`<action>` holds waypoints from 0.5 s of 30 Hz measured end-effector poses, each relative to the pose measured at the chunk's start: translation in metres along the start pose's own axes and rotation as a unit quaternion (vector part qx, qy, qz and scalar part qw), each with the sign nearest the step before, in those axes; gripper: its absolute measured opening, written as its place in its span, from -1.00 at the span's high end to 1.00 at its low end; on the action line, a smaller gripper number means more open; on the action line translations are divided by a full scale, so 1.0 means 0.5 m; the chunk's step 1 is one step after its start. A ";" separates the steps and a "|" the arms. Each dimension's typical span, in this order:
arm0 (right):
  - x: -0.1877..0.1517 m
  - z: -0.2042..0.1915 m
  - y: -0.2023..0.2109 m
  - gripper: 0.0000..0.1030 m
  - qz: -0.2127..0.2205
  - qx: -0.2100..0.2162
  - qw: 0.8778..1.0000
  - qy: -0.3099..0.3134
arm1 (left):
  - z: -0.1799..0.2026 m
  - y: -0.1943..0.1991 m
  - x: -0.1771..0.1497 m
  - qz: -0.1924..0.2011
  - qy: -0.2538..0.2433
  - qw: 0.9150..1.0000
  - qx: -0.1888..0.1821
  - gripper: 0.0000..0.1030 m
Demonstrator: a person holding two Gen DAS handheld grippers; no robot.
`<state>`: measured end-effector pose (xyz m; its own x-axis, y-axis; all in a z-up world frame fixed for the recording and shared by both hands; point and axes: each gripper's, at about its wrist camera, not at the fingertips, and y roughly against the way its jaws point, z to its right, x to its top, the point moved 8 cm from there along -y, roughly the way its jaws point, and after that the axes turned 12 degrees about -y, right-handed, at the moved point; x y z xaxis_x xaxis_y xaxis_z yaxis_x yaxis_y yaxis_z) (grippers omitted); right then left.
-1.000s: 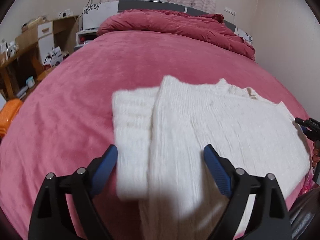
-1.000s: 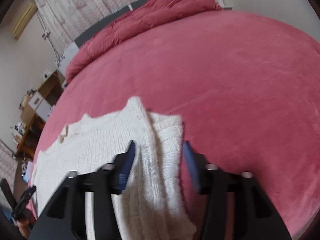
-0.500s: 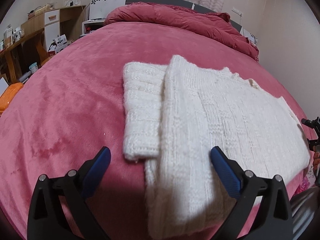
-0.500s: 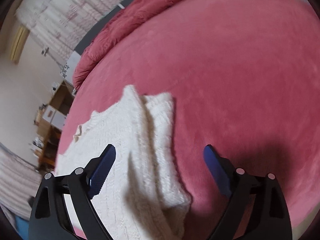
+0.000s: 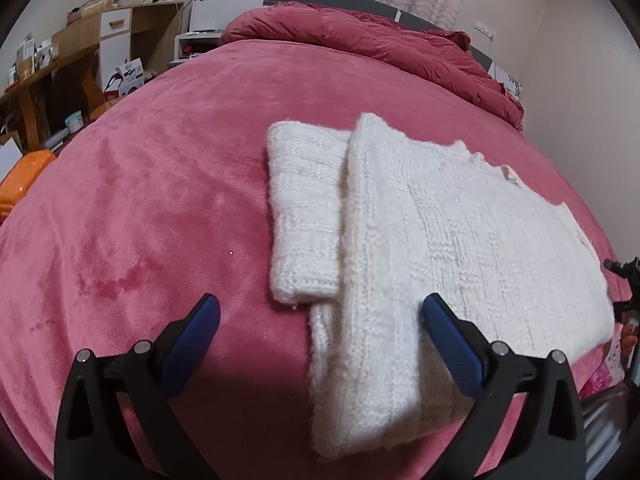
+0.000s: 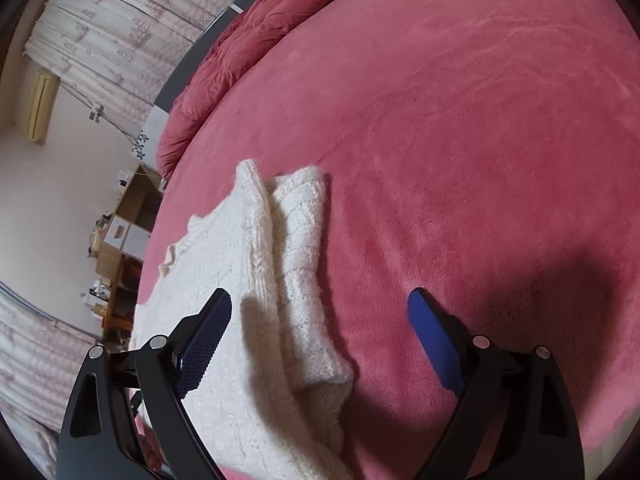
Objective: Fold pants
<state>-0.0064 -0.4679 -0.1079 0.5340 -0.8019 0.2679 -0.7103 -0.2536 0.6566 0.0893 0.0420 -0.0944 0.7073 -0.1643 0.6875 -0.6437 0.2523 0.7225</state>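
Note:
The white knitted pants point(image 5: 440, 248) lie folded on the pink bed point(image 5: 140, 200), with a narrower folded end point(image 5: 304, 208) sticking out from under the top layer. My left gripper point(image 5: 320, 320) is open and empty, held just above the near edge of the pants. In the right wrist view the pants point(image 6: 224, 280) lie at lower left. My right gripper point(image 6: 320, 316) is open and empty above the folded end point(image 6: 304, 264).
A red duvet point(image 5: 380, 40) is bunched at the head of the bed. A wooden desk with clutter point(image 5: 60, 64) and an orange item point(image 5: 24, 176) stand to the left. Curtains point(image 6: 120, 32) hang behind the bed. The bed's near edge is just below both grippers.
Both grippers have pulled back from the pants and risen. The right gripper, nearly shut around the fold one second ago, has opened wide. The pants lie still.

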 end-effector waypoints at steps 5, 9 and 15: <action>-0.006 -0.006 -0.001 -0.72 -0.006 0.007 1.000 0.006 | -0.011 0.008 0.004 0.005 0.012 1.000 -0.001 -0.96; -0.006 -0.005 0.000 -0.72 -0.010 0.011 1.000 0.015 | -0.025 0.013 0.008 0.009 0.031 0.999 -0.006 -0.96; -0.009 -0.020 -0.015 -0.64 -0.027 0.036 0.999 0.014 | -0.025 0.013 0.017 0.017 0.029 0.999 -0.013 -0.96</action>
<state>0.0012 -0.4568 -0.1070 0.5839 -0.7709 0.2544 -0.7113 -0.3349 0.6179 0.0946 0.0543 -0.0847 0.7014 -0.1007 0.7056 -0.6602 0.2813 0.6964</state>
